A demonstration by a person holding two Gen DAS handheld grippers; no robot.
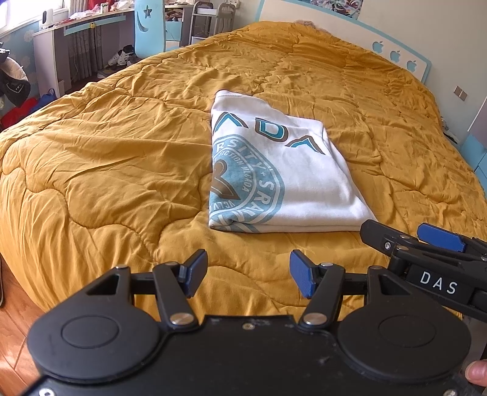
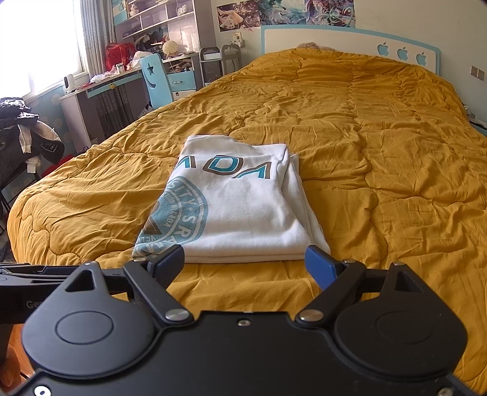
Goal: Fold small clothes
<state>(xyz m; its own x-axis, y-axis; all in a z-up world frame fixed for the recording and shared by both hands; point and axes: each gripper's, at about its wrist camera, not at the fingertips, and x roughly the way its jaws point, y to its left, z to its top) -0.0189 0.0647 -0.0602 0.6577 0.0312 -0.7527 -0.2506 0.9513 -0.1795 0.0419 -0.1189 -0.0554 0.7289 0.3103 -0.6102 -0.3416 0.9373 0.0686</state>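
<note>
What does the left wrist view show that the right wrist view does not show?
Only the left wrist view shows white shoes on the floor, a fingertip at the lower right corner, and the right gripper from the side. Only the right wrist view shows the bright window, the wall shelves and a red bag. Both share the folded white shirt lying on the yellow quilt, the apple headboard, the blue chair, and open, empty grippers.
</note>
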